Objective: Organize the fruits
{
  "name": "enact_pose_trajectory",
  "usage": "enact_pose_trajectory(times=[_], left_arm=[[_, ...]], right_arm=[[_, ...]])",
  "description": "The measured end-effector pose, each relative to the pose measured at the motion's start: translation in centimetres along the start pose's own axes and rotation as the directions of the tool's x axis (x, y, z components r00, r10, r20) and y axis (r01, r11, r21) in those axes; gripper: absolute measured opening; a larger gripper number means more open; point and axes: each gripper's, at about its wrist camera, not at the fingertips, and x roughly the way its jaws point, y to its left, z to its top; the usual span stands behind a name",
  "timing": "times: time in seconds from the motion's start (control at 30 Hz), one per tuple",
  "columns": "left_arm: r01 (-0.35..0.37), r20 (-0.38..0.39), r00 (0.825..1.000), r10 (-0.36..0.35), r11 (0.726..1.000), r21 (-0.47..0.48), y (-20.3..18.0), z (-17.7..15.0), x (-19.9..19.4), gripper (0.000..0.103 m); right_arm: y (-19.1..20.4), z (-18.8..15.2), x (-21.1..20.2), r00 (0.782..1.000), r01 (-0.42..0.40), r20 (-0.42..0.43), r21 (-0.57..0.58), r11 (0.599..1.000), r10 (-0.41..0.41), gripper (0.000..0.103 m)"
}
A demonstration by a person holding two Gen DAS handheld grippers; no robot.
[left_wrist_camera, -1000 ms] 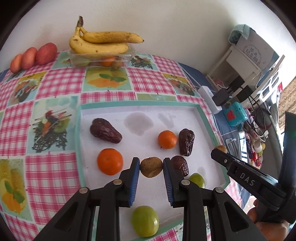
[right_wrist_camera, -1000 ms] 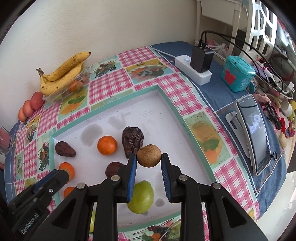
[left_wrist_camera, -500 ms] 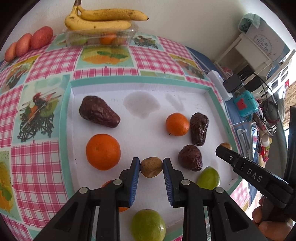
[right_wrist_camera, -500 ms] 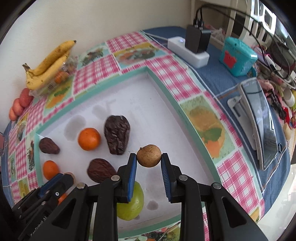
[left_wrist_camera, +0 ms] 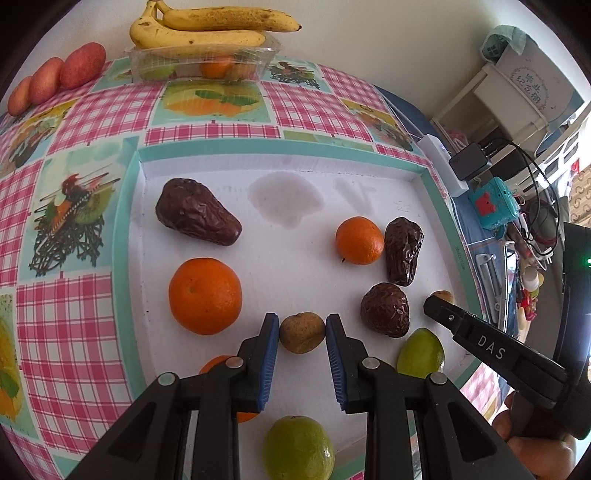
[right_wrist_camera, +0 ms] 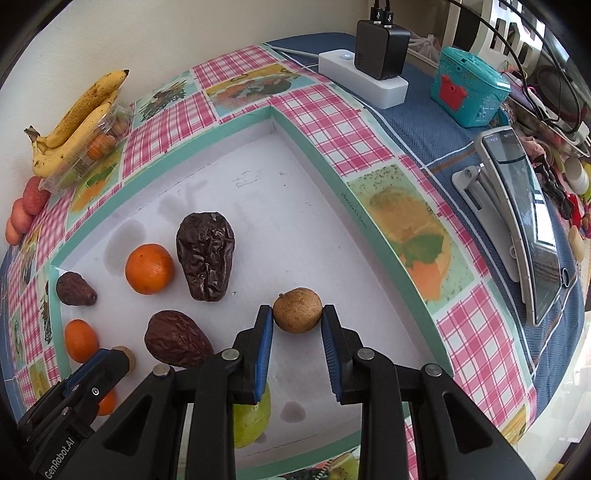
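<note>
My left gripper [left_wrist_camera: 302, 332] is shut on a small brown round fruit [left_wrist_camera: 302, 332], held low over the near part of the white tray with a teal rim [left_wrist_camera: 125, 258]. My right gripper [right_wrist_camera: 297, 312] is shut on a second brown fruit [right_wrist_camera: 297, 310] above the tray's right side [right_wrist_camera: 369, 206]. On the tray lie oranges [left_wrist_camera: 205, 295] [left_wrist_camera: 359, 240], dark wrinkled dates [left_wrist_camera: 195, 210] [left_wrist_camera: 404, 251] [left_wrist_camera: 385, 309] and green limes [left_wrist_camera: 298, 448] [left_wrist_camera: 421, 352]. A third orange [left_wrist_camera: 218, 363] is half hidden under my left fingers.
Bananas [left_wrist_camera: 207, 29] rest on a clear plastic box at the back, with red fruits [left_wrist_camera: 62, 74] to its left. Right of the tray stand a power strip with a charger [right_wrist_camera: 364, 77], a teal toy box [right_wrist_camera: 469, 88] and a phone on a stand [right_wrist_camera: 517, 206].
Both grippers have come down closer to the tray, each still holding its brown fruit. The fruits on the tray have not moved.
</note>
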Motion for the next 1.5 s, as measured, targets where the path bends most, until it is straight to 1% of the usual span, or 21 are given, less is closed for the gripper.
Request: enact_pose_trajectory(times=[0.53, 0.6, 0.67, 0.8, 0.83, 0.87, 0.9, 0.93, 1.0, 1.07, 1.13, 1.2, 1.23, 1.27, 1.3, 1.37, 1.4, 1.43, 1.5], left_arm=[[0.007, -0.020, 1.000, -0.006, 1.000, 0.010, -0.2, 0.0, 0.0, 0.030], [0.008, -0.021, 1.000, -0.007, 1.000, 0.010, -0.2, 0.0, 0.0, 0.030], [0.009, -0.022, 1.000, -0.009, 1.000, 0.009, -0.2, 0.0, -0.1, 0.030], [0.013, -0.019, 1.000, -0.013, 1.000, 0.005, -0.2, -0.1, -0.4, 0.031], [0.014, -0.018, 1.000, -0.014, 1.000, 0.004, -0.2, -0.1, -0.6, 0.033], [0.017, -0.015, 1.000, -0.016, 1.000, 0.005, -0.2, -0.1, -0.8, 0.035], [0.021, -0.011, 1.000, -0.021, 1.000, 0.008, -0.3, -0.2, -1.2, 0.040], [0.024, -0.004, 1.000, -0.024, 1.000, 0.014, -0.3, -0.2, -1.6, 0.049], [0.019, 0.018, 1.000, -0.019, 0.999, 0.028, -0.5, -0.1, -2.5, 0.060], [-0.011, 0.049, 0.999, 0.009, 0.999, 0.043, -0.5, 0.1, -3.7, 0.062], [-0.044, 0.072, 0.997, 0.041, 0.998, 0.037, 0.0, 0.3, -4.7, 0.074], [-0.090, 0.088, 0.992, 0.089, 0.996, 0.008, 0.9, 0.5, -5.6, 0.082], [-0.113, 0.097, 0.989, 0.114, 0.993, -0.012, 1.7, 0.6, -6.1, 0.083], [-0.137, 0.101, 0.985, 0.139, 0.990, -0.030, 2.3, 0.6, -6.4, 0.084], [-0.182, 0.103, 0.977, 0.187, 0.982, -0.056, 3.3, 0.7, -6.9, 0.086], [-0.249, 0.107, 0.960, 0.258, 0.964, -0.090, 4.7, 0.7, -7.3, 0.093], [-0.290, 0.112, 0.947, 0.303, 0.950, -0.115, 5.7, 0.7, -7.8, 0.099], [-0.311, 0.114, 0.939, 0.326, 0.941, -0.131, 6.3, 0.6, -8.0, 0.103], [-0.353, 0.120, 0.919, 0.376, 0.919, -0.175, 7.9, 0.5, -8.8, 0.103]], right_arm=[[0.2, 0.1, 0.1, 1.000, 0.024, -0.001, -0.019, 1.000, -0.024, 0.028], [0.2, 0.2, 0.1, 1.000, 0.028, 0.001, -0.018, 0.999, -0.028, 0.031], [0.1, 0.2, 0.1, 1.000, 0.031, 0.003, -0.016, 0.999, -0.031, 0.037], [0.0, 0.1, 0.0, 0.999, 0.036, 0.005, -0.012, 0.999, -0.036, 0.038], [0.0, 0.1, -0.1, 0.999, 0.040, 0.008, -0.011, 0.999, -0.040, 0.040], [0.0, 0.1, -0.2, 0.999, 0.042, 0.013, -0.010, 0.999, -0.042, 0.044], [0.0, 0.1, -0.4, 0.999, 0.043, 0.020, -0.008, 0.999, -0.043, 0.047], [0.0, 0.1, -0.7, 0.999, 0.044, 0.029, -0.007, 0.999, -0.044, 0.051], [0.0, 0.1, -1.2, 0.998, 0.043, 0.046, -0.005, 0.999, -0.043, 0.052], [0.1, 0.1, -1.6, 0.998, 0.040, 0.057, -0.006, 0.999, -0.039, 0.055], [0.5, 0.0, -1.9, 0.997, 0.045, 0.066, -0.013, 0.999, -0.044, 0.060], [1.0, -0.1, -2.2, 0.996, 0.045, 0.074, -0.025, 0.999, -0.043, 0.061], [1.3, -0.2, -2.3, 0.996, 0.040, 0.078, -0.035, 0.999, -0.038, 0.064], [1.6, -0.2, -2.4, 0.996, 0.032, 0.080, -0.043, 0.999, -0.029, 0.070], [1.8, -0.4, -2.5, 0.996, 0.028, 0.081, -0.047, 0.999, -0.024, 0.072], [2.4, -0.6, -2.6, 0.997, 0.024, 0.080, -0.062, 0.998, -0.019, 0.072], [2.8, -0.7, -2.6, 0.997, 0.024, 0.080, -0.071, 0.997, -0.018, 0.072], [3.2, -0.8, -2.7, 0.997, 0.024, 0.081, -0.079, 0.997, -0.017, 0.072], [3.9, -1.0, -2.9, 0.996, 0.018, 0.085, -0.097, 0.995, -0.010, 0.074]])
